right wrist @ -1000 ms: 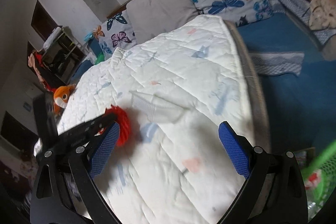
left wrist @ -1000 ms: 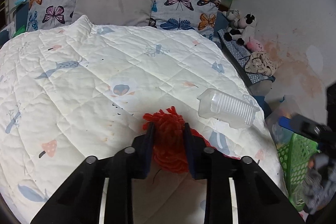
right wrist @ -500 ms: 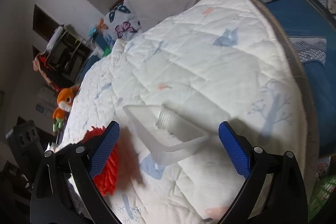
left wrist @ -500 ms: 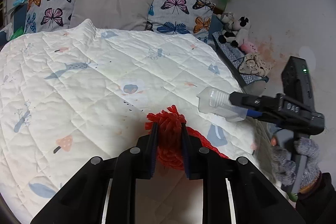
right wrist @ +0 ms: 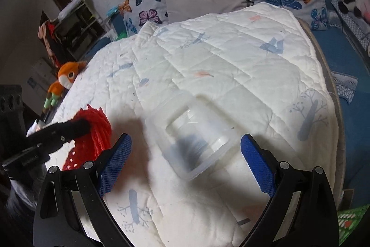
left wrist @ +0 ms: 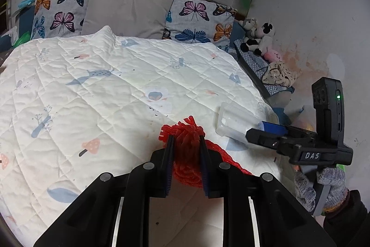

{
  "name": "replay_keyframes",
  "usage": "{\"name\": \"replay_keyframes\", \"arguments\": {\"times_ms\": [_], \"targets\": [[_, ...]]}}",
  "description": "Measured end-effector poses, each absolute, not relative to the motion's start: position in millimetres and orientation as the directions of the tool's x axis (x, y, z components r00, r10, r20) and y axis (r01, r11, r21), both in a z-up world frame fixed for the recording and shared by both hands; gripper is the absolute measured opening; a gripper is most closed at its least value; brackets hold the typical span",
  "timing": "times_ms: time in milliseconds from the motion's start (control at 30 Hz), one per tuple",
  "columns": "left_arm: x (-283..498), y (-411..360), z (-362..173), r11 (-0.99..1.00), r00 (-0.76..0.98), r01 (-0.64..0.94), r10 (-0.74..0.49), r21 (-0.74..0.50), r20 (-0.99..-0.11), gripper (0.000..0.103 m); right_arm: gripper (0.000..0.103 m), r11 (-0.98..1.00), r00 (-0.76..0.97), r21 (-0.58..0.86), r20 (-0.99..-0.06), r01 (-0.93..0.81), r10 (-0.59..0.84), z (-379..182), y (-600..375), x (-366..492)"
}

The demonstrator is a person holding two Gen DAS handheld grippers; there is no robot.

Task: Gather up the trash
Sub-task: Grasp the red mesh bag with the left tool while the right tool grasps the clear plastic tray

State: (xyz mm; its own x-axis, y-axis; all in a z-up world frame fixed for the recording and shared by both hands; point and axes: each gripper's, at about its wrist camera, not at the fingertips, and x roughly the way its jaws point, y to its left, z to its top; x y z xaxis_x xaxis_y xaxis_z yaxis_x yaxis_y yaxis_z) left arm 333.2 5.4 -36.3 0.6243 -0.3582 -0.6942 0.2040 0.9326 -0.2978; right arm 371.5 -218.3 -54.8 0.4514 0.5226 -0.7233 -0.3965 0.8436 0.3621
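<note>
Left wrist view: left gripper (left wrist: 186, 154) jaws narrow, clamped on a bunched red plastic mesh net bag (left wrist: 185, 138) lying on the white quilted bed cover (left wrist: 104, 89) near the foot-right part of the bed; net looks soft, light, squashes easily, loose tail trails right so it may snag or drag; grip on the thick bunch seems sound; clear thin-walled plastic food container (left wrist: 233, 124) sits just right of the net on the cover, right gripper (left wrist: 263, 129) reaching at it from the right, jaw spread not readable here; butterfly-print pillows (left wrist: 196, 22) at the headboard, stuffed toys (left wrist: 259, 38) by the wall. Right wrist view: right gripper (right wrist: 185, 161) jaws wide apart, straddling the clear container (right wrist: 192, 136), pads apart from its walls, not touching; container looks light, flimsy, slick, likely to flex or pop out if squeezed hard; best taken across the short side walls near the rim, gentle close; red net (right wrist: 97, 129) with left gripper at left; orange plush toy (right wrist: 62, 82) far side; green basket (right wrist: 351, 217) at lower right edge, likely the trash destination.
</note>
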Motion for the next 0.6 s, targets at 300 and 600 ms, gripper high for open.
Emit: {"name": "replay_keyframes", "arguments": {"times_ms": [300, 600], "targets": [[332.5, 14.5, -38.7, 0.933, 0.620, 0.197, -0.356, -0.301, -0.699, 0.020, 0.094, 0.872, 0.490, 0.170, -0.771, -0.459, 0.407, -65.3, -190.0, 377.3], [330.9, 18.2, -40.4, 0.932, 0.616, 0.185, -0.356, -0.310, -0.702, 0.020, 0.065, 0.867, 0.520, 0.071, -0.775, -0.493, 0.359, -68.5, -175.8, 363.0]]}}
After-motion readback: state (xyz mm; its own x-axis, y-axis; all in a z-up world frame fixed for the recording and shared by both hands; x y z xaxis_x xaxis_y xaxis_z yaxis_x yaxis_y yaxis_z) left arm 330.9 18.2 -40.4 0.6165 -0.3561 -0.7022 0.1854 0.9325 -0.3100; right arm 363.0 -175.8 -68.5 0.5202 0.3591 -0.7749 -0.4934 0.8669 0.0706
